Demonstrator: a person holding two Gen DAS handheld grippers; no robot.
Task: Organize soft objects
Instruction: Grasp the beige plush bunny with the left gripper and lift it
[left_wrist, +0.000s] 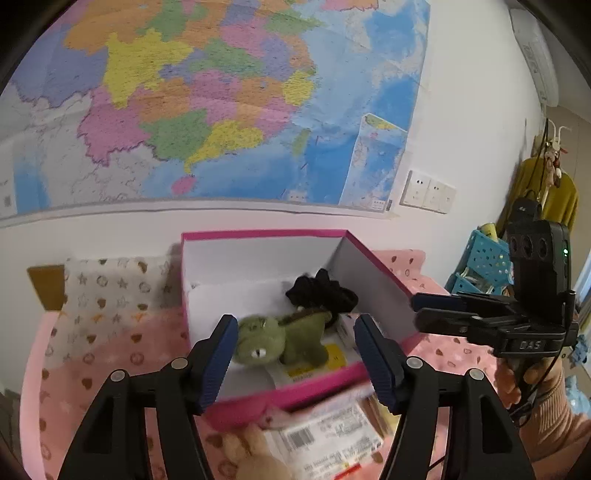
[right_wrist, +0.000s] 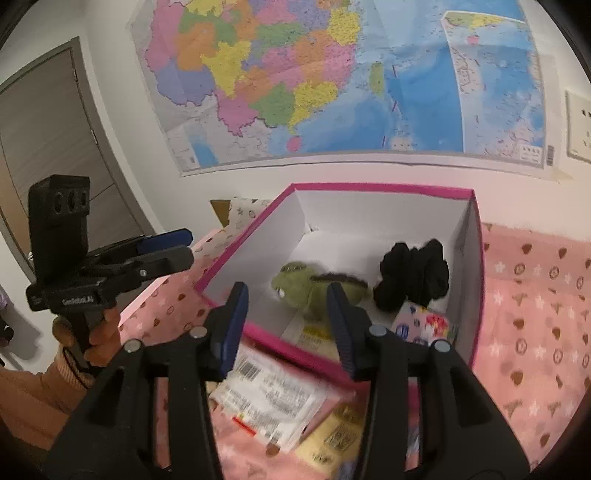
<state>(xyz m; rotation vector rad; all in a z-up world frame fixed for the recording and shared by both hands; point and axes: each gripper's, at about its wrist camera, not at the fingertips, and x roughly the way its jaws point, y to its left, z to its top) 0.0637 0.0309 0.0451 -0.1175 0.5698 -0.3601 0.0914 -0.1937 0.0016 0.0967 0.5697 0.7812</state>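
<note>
On the pink bedspread we have a pink-rimmed box set open against the wall, a collecting bin by our reckoning. At the left our left gripper stands open and empty, its pads framing but not touching the green plush toy, which lies inside the box. Just beyond the toy sits one black cloth bundle, also inside. At the right our right gripper hangs open, holding nothing. We count two soft things boxed, while one tan plush and several printed packets lie outside, likely awaiting sorting.
</note>
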